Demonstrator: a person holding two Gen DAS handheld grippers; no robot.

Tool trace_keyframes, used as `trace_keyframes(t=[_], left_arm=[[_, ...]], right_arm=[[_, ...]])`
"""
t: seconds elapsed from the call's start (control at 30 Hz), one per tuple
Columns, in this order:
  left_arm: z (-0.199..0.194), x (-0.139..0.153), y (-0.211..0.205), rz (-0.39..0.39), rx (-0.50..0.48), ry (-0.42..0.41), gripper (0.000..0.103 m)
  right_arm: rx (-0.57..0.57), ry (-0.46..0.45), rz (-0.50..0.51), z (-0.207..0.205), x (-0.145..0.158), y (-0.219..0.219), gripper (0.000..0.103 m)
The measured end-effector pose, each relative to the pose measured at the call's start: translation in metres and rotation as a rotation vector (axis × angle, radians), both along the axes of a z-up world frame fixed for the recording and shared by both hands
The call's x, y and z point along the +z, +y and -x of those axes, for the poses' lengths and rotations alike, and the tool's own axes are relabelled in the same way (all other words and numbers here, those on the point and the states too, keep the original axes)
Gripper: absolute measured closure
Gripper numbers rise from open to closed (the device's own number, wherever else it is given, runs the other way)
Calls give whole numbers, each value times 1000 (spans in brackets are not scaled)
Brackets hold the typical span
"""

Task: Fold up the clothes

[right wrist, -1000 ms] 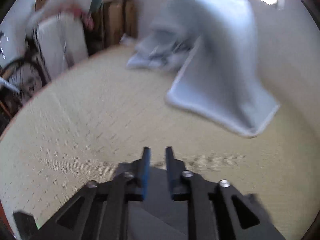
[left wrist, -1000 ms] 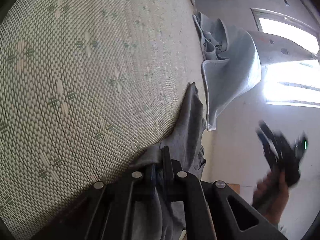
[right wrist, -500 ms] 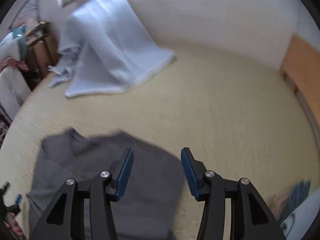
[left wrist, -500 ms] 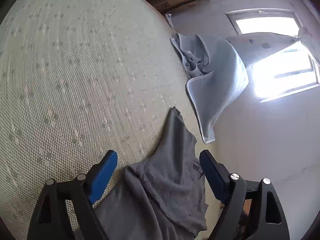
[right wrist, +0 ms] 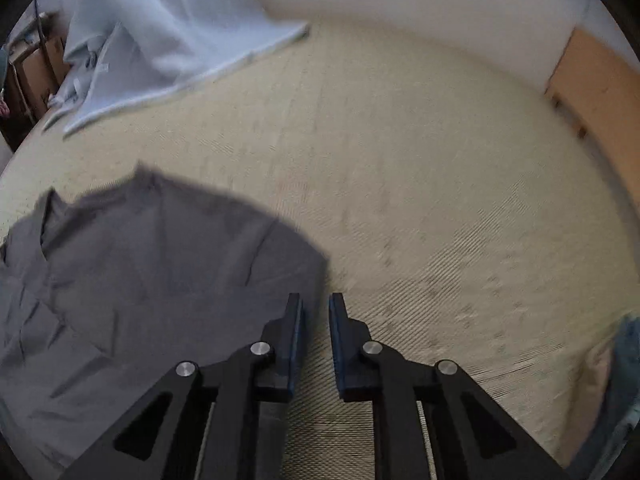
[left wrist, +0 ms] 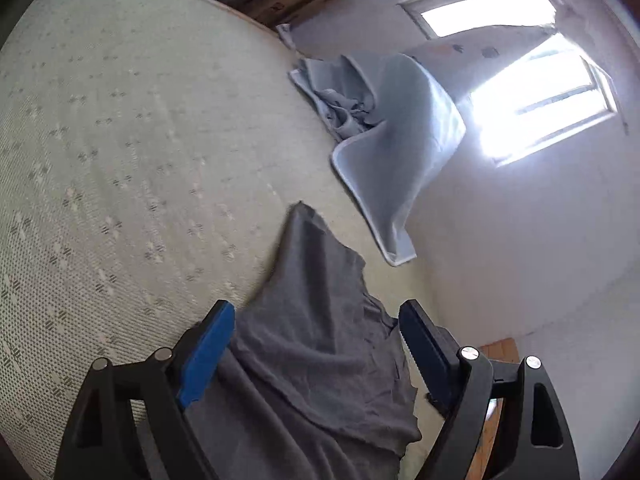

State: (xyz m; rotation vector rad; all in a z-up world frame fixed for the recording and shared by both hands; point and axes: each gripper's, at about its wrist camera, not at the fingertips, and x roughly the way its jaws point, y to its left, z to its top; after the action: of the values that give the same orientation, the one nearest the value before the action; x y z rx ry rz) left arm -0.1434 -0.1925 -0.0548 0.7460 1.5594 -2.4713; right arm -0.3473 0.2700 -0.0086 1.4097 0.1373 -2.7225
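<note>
The left gripper points obliquely downward with its jaws spread wide; the blue pads face each other across a broad gap and press on nothing. The right gripper is pitched more steeply downward, and its jaws have just been closing; they now stand nearly together with a narrow slit between the pads and nothing between them.

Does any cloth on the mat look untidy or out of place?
Yes. The grey garment lies wrinkled and uneven on the woven mat, not yet folded. Farther back, a pale blue cloth is bunched at one end and partly raised off the mat.
</note>
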Motion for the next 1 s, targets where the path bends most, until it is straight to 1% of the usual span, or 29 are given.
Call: trace_keyframes(t=[0.03, 0.1, 0.2, 0.27, 0.3, 0.37, 0.4, 0.5, 0.57, 0.63, 0.7, 0.73, 0.77, 0.83, 0.87, 0.9, 0.93, 0.97, 1.0], left_arm=[[1, 4, 2, 9, -9, 6, 16], [3, 11, 8, 24, -39, 14, 16], [-2, 23, 18, 35, -87, 27, 16], [-9, 31, 26, 47, -120, 39, 16], [-14, 36, 31, 56, -142, 47, 16], [-28, 48, 45, 98, -193, 63, 16], [-34, 53, 52, 122, -221, 69, 16], [-64, 65, 77, 212, -309, 79, 16], [-91, 65, 91, 257, -359, 60, 15], [-118, 56, 98, 268, -380, 24, 15], [-144, 39, 99, 242, -388, -45, 15], [-156, 31, 97, 217, -385, -82, 15], [-170, 21, 93, 169, -370, -107, 15], [-194, 3, 85, 89, -332, -148, 15], [-206, -5, 81, 52, -313, -168, 15], [-214, -8, 77, 57, -298, -181, 15], [-223, -11, 74, 64, -284, -194, 15], [-231, -12, 70, 94, -267, -216, 15], [-235, -13, 66, 104, -259, -227, 15]], right_arm=[[-8, 41, 36, -11, 13, 6, 90], [-12, 74, 90, -38, 35, 21, 90], [7, 81, 103, -94, 58, 39, 83], [25, 82, 104, -139, 67, 44, 68], [34, 82, 105, -161, 71, 47, 66], [50, 92, 111, -209, 79, 51, 59], [52, 96, 116, -237, 80, 53, 58], [56, 123, 153, -299, 76, 50, 54], [53, 160, 184, -339, 77, 46, 50], [59, 193, 215, -374, 75, 39, 49], [75, 224, 240, -408, 66, 30, 48], [76, 238, 248, -424, 60, 25, 45], [71, 243, 254, -437, 55, 21, 42], [112, 218, 254, -444, 47, 1, 40], [146, 218, 240, -446, 48, -9, 40], [182, 219, 224, -448, 49, -20, 40], [208, 243, 222, -454, 53, -29, 37], [220, 263, 224, -459, 55, -35, 27], [232, 282, 227, -463, 56, -42, 20]])
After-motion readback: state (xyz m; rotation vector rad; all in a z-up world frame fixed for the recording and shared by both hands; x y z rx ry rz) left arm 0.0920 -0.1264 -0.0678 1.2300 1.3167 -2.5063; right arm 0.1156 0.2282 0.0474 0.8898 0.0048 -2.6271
